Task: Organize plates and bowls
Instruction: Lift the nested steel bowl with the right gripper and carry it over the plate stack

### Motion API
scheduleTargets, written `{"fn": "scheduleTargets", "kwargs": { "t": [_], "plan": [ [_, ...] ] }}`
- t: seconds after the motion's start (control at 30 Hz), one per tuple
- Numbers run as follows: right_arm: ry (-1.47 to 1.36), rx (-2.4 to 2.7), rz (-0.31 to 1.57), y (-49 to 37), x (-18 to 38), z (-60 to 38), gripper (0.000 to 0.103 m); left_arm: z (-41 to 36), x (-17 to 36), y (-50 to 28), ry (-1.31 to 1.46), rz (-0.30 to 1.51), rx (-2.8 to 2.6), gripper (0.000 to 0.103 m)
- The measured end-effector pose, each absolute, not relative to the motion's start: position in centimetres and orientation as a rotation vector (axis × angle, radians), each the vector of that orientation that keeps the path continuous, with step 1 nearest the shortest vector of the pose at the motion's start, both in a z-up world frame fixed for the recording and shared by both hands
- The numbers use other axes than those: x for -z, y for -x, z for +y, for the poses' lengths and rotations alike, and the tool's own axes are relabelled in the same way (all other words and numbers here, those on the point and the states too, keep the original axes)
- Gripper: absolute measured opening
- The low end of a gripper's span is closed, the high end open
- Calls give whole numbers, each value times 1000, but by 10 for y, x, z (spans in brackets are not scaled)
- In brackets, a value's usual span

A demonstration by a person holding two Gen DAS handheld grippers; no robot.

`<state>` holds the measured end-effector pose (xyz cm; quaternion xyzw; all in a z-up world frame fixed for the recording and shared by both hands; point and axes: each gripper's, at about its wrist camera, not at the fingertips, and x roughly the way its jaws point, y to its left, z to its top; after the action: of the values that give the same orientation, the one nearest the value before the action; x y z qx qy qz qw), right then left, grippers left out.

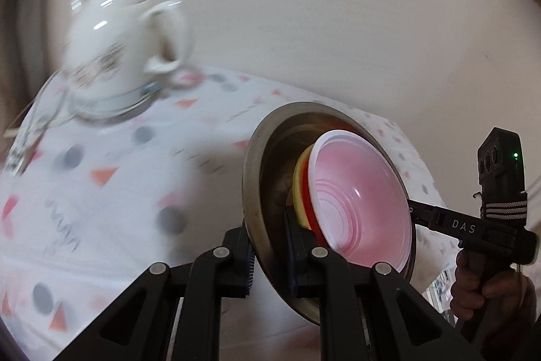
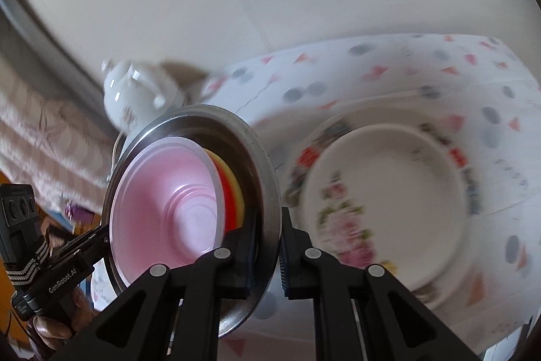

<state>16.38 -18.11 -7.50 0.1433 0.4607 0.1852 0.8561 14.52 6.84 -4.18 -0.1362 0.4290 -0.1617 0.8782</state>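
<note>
A: Where is the metal bowl (image 1: 260, 164)?

B: Up off the counter (image 1: 101, 208), tipped. The left hand-held gripper (image 1: 270, 263) pinches 1 rim, the right hand-held gripper (image 2: 267, 263) the other.

A: Is it tricky?

B: The rim looks thin, stiff and slippery. The pink bowl (image 1: 358, 195) inside looks light and loose, so it could slide out. Hold both rims tight.

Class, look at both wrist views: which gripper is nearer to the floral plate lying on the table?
Right. The right gripper, clamped on the steel bowl's rim, sits beside the floral plate; the left gripper grips the opposite rim, farther away.
</note>
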Motion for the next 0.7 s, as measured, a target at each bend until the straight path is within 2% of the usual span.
{"fn": "scheduleTargets", "kwargs": {
  "t": [0.33,0.7],
  "plan": [
    [-320,-242,936,-179,59,-260,11,-13,48,-194,260,973,446,16],
    [-388,-210,1035,-201,103,-308,12,-56,88,-212,240,1105,445,17]
  ]
}}
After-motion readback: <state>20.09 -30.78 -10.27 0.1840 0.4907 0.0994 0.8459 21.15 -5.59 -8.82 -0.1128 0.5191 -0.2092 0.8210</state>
